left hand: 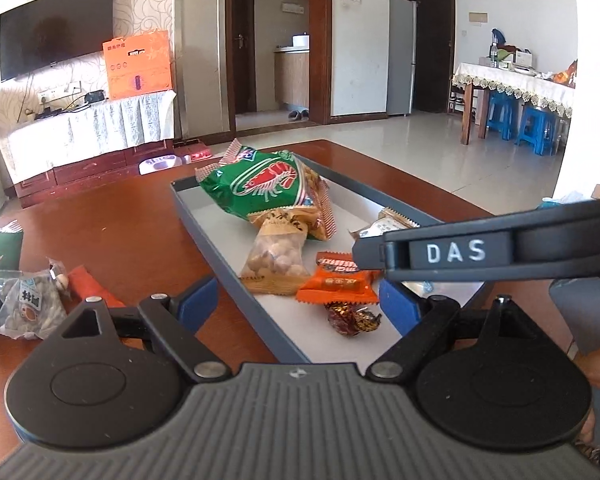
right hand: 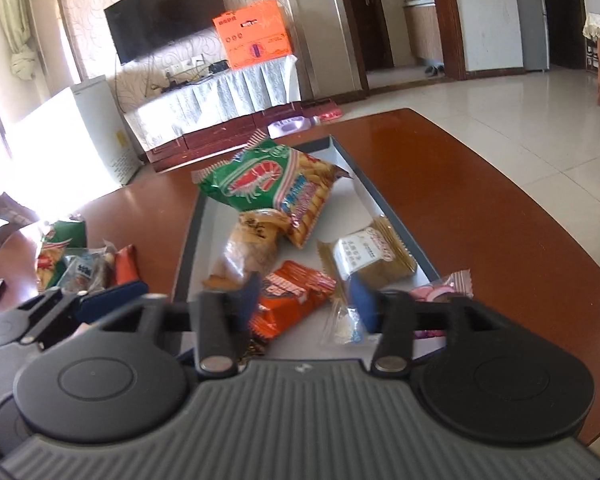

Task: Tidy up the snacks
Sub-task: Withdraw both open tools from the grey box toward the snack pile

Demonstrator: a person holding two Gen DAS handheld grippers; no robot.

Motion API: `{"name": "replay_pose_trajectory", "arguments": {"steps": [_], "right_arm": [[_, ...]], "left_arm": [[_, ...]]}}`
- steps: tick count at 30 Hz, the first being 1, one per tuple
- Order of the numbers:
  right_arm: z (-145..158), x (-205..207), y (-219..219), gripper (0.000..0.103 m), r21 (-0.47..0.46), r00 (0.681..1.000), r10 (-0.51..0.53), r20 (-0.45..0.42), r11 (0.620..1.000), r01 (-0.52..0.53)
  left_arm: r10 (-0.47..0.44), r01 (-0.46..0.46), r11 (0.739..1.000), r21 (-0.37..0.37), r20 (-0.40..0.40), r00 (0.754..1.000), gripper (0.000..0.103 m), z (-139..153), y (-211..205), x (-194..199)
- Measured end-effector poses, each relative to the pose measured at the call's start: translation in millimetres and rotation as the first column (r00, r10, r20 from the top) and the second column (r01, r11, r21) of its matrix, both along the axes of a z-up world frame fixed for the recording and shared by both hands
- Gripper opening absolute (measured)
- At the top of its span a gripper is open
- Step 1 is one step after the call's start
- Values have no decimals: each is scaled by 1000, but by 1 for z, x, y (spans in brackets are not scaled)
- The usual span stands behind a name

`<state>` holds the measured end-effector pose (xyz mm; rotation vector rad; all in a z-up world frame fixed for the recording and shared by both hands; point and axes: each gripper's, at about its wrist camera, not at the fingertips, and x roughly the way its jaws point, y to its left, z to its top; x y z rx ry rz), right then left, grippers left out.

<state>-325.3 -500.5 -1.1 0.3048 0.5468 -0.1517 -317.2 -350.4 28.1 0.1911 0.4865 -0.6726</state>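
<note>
Both your tongs, left point(left hand: 298, 300) and right point(right hand: 300, 300), stand open and empty over the tray point(left hand: 204, 232) on the counter point(left hand: 112, 224), where the orange wafer pack point(right hand: 296, 296) lies; likely light, crinkly and crushable, so pinch its sealed end.

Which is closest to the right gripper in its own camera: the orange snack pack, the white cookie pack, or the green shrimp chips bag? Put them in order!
Measured from the right gripper:
1. Orange snack pack, right between the fingers, in the tray's near end.
2. White cookie pack, a little beyond, on the tray's right side.
3. Green shrimp chips bag, at the tray's far end.
</note>
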Motion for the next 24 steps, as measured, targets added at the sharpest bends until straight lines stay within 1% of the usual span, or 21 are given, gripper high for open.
{"name": "replay_pose_trajectory", "arguments": {"steps": [6,7,10,12,14,16,18,20,21,24], "right_arm": [[11,-13,3,62,-9,996,-42,77,999,43],[12,-13,3,62,-8,996,-52,74,999,53],[7,-10,4,62,-7,998,-63,23,998,63],[9,-13,6,62,-8,997,-74,33,997,74],[9,-15,7,67,3,996,-79,38,997,79],[8,-16,9,68,30,997,-63,34,998,62],[5,-15,9,70,79,999,-39,24,996,37],[-4,-10,6,79,145,1000,-20,-12,989,21],[-8,-7,4,79,178,1000,-9,-24,984,14],[-9,-4,2,82,181,999,-30,-15,983,32]], "left_arm": [[13,-13,1000,-9,5,1000,90,4,11,0],[15,-15,1000,-10,7,1000,90,5,13,0],[12,-12,1000,-12,8,1000,90,8,20,0],[8,-8,1000,-2,6,1000,90,8,23,0],[8,-8,1000,12,7,1000,90,6,25,-2],[3,-4,1000,21,5,1000,90,6,27,-3],[-4,4,999,35,8,1000,90,3,28,-6],[-8,7,999,49,12,1000,90,1,28,-8],[-8,8,999,53,9,1000,90,0,27,-9],[-5,5,999,54,2,1000,90,-2,26,-8]]}}
